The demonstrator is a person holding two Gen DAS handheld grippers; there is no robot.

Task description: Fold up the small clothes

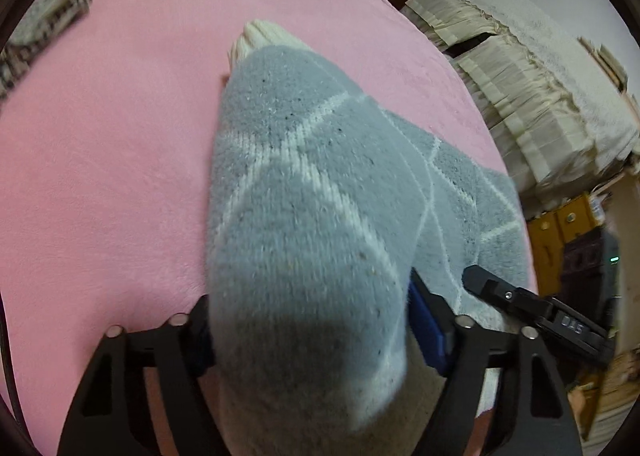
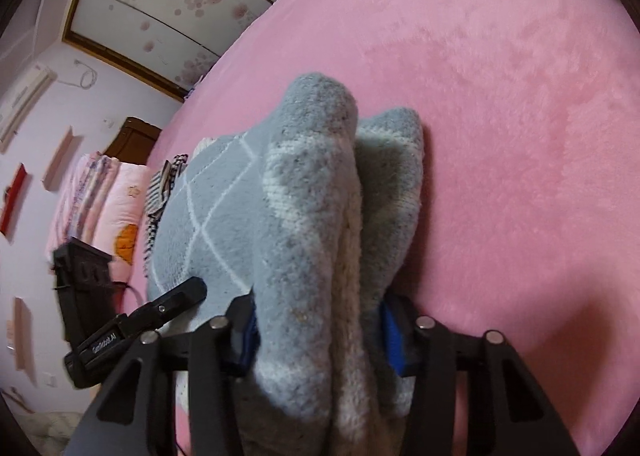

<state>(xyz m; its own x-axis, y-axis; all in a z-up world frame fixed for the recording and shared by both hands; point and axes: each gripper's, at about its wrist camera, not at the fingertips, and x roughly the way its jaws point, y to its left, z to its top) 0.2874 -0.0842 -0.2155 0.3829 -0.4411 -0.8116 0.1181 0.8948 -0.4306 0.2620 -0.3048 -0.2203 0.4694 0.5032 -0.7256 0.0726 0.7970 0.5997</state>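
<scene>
Sock: thick fuzzy knit, grey-blue, thin white diamond lines, cream ribbed cuff at the far end in the left wrist view. Heel and toe patches look paler, speckled. It lies on a pink blanket, a short plush pile with a soft sheen, spread flat over a bed.

Right wrist view: two rounded sock ends stand side by side, bunched into tall ridges; a cream layer shows in the crease between them. A second, flatter grey layer runs off to the left beneath.

No containers seen.

Left gripper: black fingers with blue pads, sock bulging between them and filling the gap. The right-hand pad meets the knit; the other is mostly hidden by it. Fingers clamped on the sock.

Right gripper: both blue pads press into the bunched sock, which rises between the fingers and hides the tips. Clamped on the sock.

Each view shows the other gripper's black finger close beside, lying over the flat part of the sock.

Striped cloth lies well apart on the blanket, blurred
</scene>
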